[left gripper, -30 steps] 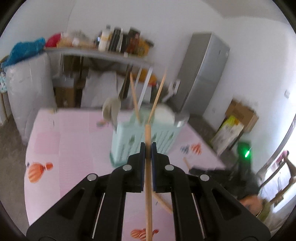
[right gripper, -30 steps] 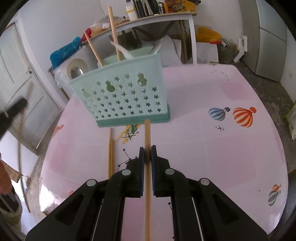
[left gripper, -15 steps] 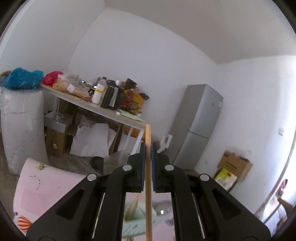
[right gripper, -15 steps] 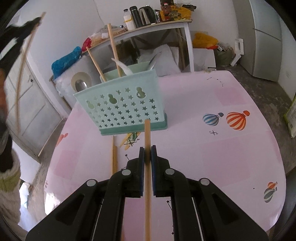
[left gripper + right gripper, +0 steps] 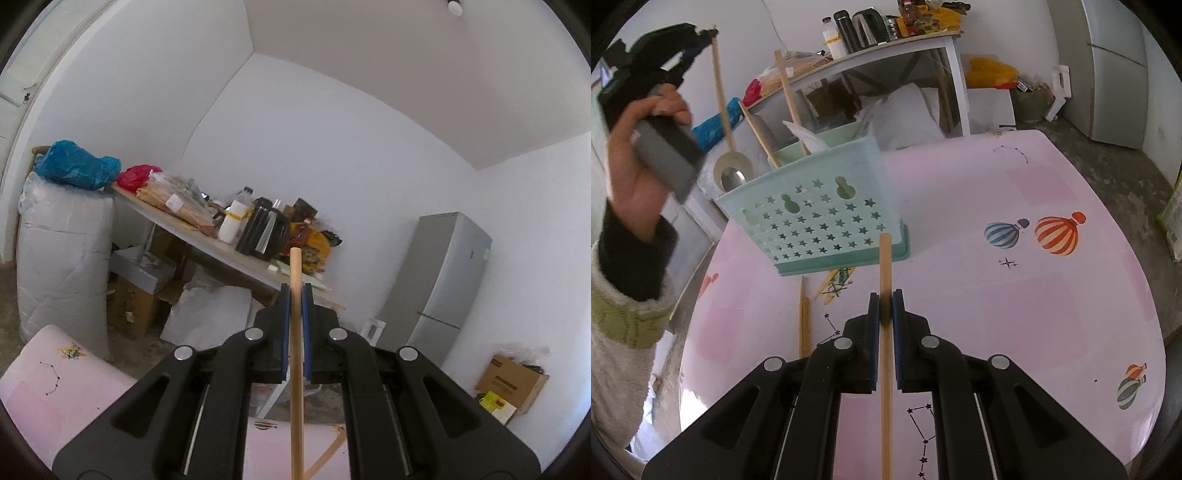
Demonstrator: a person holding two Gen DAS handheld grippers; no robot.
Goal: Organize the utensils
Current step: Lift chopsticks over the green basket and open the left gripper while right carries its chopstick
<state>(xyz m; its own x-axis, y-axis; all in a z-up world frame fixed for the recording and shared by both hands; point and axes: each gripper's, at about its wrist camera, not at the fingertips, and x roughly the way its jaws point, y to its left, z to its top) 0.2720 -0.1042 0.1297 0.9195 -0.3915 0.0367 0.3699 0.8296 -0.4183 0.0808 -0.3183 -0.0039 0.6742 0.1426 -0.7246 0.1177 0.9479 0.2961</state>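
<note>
Left gripper [image 5: 711,33] had swung up and away from the basket [image 5: 816,218], lifting its wooden spoon [image 5: 733,162].
Both fingers pairs pinched utensils; right gripper [image 5: 294,295] clamped a wooden stick [image 5: 885,280] above the bench [image 5: 1015,314]. The dangling spoon risked snagging the basket rim.

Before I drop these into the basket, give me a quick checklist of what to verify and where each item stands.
1. Left gripper jaws clamped on the wooden spoon: ok.
2. Right gripper jaws clamped on a wooden stick: ok.
3. Basket upright on the pink table: ok.
4. Spoon over the basket opening: not ok, it hangs left of it.
5. Room left inside the basket: cannot tell.
6. Table cleared of utensils: not ok, loose sticks lie before the basket.
</note>
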